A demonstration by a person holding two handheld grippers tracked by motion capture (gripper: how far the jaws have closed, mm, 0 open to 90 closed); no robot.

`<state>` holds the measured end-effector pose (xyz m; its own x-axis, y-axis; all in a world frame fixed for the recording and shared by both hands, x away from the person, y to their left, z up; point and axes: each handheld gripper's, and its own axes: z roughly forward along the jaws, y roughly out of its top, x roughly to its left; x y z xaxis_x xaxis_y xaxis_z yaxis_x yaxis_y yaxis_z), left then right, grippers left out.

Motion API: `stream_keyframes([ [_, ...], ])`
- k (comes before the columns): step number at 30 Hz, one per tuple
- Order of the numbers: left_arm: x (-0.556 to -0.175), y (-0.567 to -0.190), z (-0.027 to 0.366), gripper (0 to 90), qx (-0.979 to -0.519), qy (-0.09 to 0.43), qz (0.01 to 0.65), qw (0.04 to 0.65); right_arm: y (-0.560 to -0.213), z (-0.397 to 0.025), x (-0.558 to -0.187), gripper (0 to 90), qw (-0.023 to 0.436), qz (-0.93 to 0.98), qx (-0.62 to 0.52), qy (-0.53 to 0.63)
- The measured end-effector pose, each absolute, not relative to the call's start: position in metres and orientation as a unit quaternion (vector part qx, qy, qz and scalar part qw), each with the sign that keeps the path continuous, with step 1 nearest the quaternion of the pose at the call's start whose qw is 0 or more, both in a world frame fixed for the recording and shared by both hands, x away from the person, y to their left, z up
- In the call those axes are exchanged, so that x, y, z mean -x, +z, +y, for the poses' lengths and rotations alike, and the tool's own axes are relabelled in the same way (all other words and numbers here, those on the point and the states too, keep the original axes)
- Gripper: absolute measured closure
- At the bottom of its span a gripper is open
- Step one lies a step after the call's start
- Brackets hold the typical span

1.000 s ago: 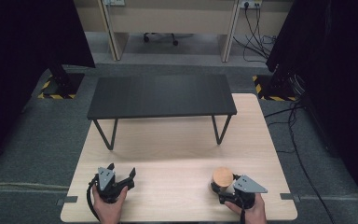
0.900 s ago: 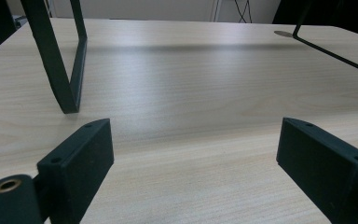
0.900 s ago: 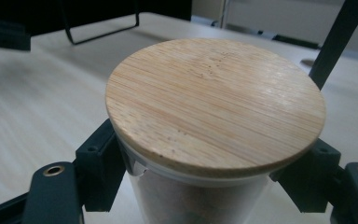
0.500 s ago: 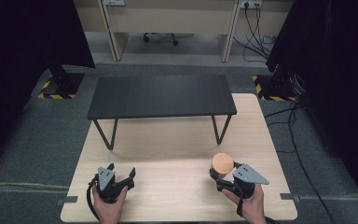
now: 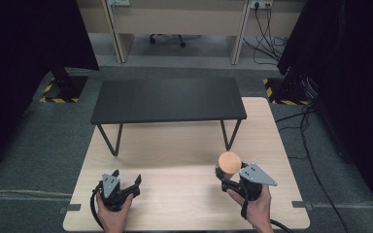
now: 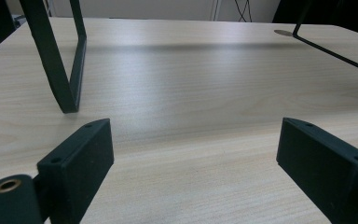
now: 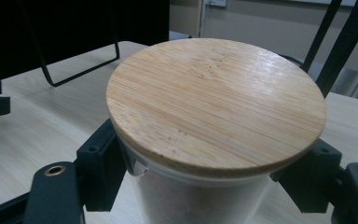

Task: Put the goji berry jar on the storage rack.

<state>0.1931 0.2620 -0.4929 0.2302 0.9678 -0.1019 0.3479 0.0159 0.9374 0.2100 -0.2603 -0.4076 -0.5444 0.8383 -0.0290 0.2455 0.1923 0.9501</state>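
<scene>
A glass jar with a round wooden lid is lifted above the light wooden table at the front right. My right gripper is shut on the jar's body just under the lid, one jaw on each side. At the front left my left gripper stands open low over the tabletop, nothing between its jaws. In the left gripper view its two black fingers are wide apart over bare wood.
A low black bench-like stand on thin metal legs spans the far half of the table. Cables trail on the grey floor to the right. Black-and-yellow striped bases sit on the floor at both back corners.
My right gripper has carried the jar up off the table and slightly forward. The left gripper has stayed put.
</scene>
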Motion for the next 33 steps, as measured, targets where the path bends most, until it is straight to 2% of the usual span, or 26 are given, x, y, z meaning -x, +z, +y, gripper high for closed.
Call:
stream_keyframes([
  [18,-0.194,-0.493,0.263,10.1,-0.621,0.322,0.531,0.478,-0.381,-0.230,-0.207,26.3,0.316,0.683,-0.437,0.493],
  [33,-0.194,-0.492,0.263,10.1,-0.622,0.322,0.531,0.478,-0.348,-0.217,-0.224,26.2,0.320,0.674,-0.473,0.469],
])
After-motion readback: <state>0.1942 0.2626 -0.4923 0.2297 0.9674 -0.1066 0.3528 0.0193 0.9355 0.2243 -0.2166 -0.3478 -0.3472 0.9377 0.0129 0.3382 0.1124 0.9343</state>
